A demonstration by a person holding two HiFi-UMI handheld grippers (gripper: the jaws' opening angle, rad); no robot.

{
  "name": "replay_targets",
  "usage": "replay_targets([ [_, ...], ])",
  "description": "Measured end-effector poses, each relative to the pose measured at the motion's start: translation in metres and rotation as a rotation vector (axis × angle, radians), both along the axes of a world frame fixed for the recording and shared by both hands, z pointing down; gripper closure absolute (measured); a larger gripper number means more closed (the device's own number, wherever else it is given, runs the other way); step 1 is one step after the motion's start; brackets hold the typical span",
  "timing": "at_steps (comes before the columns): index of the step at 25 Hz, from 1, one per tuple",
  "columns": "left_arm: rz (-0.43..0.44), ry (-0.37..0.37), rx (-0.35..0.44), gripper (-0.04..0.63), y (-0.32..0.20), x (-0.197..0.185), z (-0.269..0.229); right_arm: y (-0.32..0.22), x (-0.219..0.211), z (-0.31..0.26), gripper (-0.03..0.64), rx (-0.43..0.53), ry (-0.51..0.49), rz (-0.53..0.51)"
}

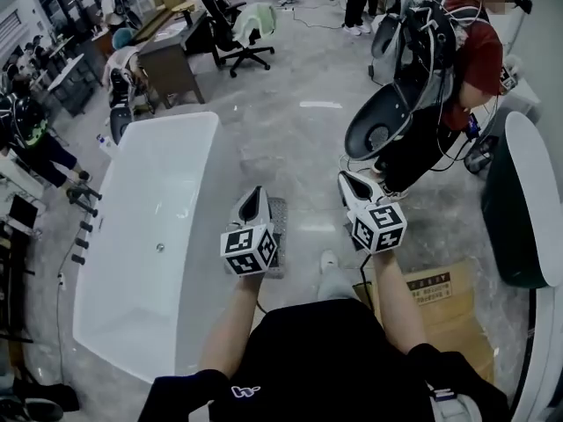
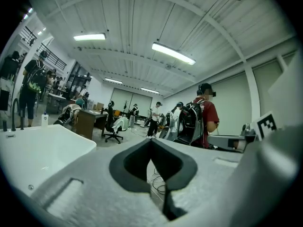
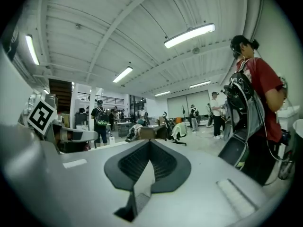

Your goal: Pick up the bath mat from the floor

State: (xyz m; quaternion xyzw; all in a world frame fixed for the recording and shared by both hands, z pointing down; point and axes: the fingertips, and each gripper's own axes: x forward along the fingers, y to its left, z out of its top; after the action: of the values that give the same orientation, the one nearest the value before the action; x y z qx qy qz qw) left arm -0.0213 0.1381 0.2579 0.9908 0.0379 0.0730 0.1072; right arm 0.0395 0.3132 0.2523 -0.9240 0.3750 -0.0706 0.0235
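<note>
Grey mat (image 1: 280,218): on floor, untouched
Left claw (image 1: 255,197), right claw (image 1: 350,183): shut, empty
Risk: my shut tips shove mat, no grip

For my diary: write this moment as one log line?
left tongs: shut, empty | right tongs: shut, empty | bath mat: on floor

Bathtub (image 1: 149,236) runs along my left. The bath mat (image 1: 279,222) lies on the floor (image 1: 290,139) to the right of the tub, partly hidden behind the left gripper (image 1: 255,193). The right gripper (image 1: 348,179) is alongside, further right. A cardboard box (image 1: 444,301) sits on the floor at my lower right. Ahead on the right stands a person (image 1: 479,55). Far back left there's a desk (image 1: 167,60), with an office chair (image 1: 239,38) to its right.
</note>
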Motion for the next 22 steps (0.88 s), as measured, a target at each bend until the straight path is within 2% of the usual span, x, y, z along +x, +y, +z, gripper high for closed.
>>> replay_targets([
  [3, -0.021, -0.001, 0.02, 0.595, -0.003, 0.052, -0.003, -0.007, 0.052, 0.0, 0.611, 0.022, 0.007, -0.034],
  [6, -0.013, 0.004, 0.017, 0.595, 0.017, 0.096, -0.021, 0.028, 0.093, -0.013, 0.611, 0.024, -0.009, 0.009],
  [10, 0.058, 0.014, 0.012, 0.595, 0.069, 0.166, -0.044, 0.069, 0.144, -0.039, 0.611, 0.025, 0.009, 0.06],
  [12, 0.112, 0.017, 0.025, 0.595, 0.094, 0.198, -0.05, 0.078, 0.166, -0.041, 0.611, -0.006, 0.023, 0.059],
  [15, 0.161, 0.032, 0.009, 0.595, 0.12, 0.242, -0.05, 0.115, 0.209, -0.036, 0.611, -0.026, 0.008, 0.134],
  [17, 0.159, 0.032, 0.002, 0.595, 0.124, 0.262, -0.047, 0.135, 0.235, -0.032, 0.611, 0.0, -0.022, 0.192],
  [19, 0.137, 0.018, 0.001, 0.595, 0.118, 0.275, -0.041, 0.135, 0.254, -0.023, 0.611, 0.018, -0.056, 0.208],
  [22, 0.079, -0.017, -0.009, 0.595, 0.096, 0.279, -0.021, 0.105, 0.261, -0.002, 0.611, 0.007, -0.088, 0.129],
])
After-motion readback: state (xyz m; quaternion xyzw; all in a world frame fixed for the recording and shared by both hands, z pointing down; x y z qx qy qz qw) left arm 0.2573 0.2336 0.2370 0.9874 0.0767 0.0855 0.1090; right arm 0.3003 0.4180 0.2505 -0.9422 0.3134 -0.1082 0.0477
